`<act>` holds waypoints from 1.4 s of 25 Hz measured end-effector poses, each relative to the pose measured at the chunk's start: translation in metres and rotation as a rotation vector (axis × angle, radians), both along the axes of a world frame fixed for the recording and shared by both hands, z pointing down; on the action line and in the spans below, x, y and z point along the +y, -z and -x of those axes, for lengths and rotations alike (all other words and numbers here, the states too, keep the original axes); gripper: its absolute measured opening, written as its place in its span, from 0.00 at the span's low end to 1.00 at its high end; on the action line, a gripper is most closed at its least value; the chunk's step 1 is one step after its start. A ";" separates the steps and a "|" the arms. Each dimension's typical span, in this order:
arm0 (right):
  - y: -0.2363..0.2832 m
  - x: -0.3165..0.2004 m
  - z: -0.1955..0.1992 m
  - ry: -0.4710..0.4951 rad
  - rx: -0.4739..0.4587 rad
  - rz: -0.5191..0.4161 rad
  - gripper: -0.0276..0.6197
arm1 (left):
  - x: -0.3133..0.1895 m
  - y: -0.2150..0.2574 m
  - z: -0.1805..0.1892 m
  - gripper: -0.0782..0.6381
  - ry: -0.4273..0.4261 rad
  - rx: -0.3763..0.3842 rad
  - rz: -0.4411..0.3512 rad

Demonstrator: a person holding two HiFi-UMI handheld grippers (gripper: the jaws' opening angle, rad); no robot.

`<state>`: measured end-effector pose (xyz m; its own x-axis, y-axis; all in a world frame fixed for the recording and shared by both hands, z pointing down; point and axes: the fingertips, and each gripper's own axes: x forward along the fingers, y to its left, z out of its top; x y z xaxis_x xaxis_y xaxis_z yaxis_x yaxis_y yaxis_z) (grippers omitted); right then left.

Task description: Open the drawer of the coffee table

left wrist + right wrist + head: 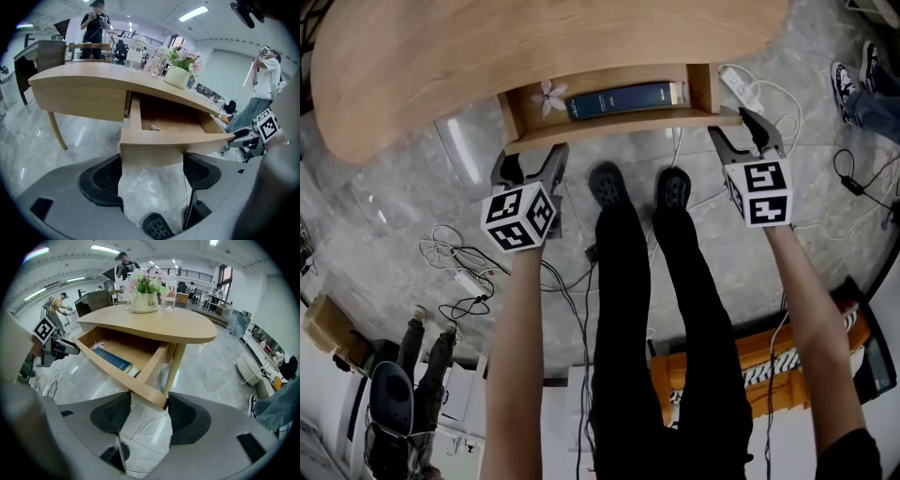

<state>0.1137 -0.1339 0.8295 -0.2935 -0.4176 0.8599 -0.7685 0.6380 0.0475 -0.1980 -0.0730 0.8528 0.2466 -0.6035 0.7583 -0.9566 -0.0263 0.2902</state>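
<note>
Drawer (609, 119) lies long across the top, just above my left claw (530, 167) and right claw (735, 127), both open.

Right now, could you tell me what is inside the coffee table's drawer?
Inside the drawer lie a dark blue book and, beside its left end in the head view, a pale flower-shaped piece. The tabletop covers the drawer's back part, so anything there cannot be seen.
</note>
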 end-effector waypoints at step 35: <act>-0.032 0.064 -0.012 0.024 0.067 0.073 0.42 | 0.065 -0.033 -0.012 0.69 -0.015 -0.003 0.108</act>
<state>0.1257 -0.0702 0.8613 -0.2436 -0.3466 0.9059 -0.7495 0.6600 0.0510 -0.1865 -0.0080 0.8855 0.2525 -0.5144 0.8195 -0.9573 -0.0098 0.2888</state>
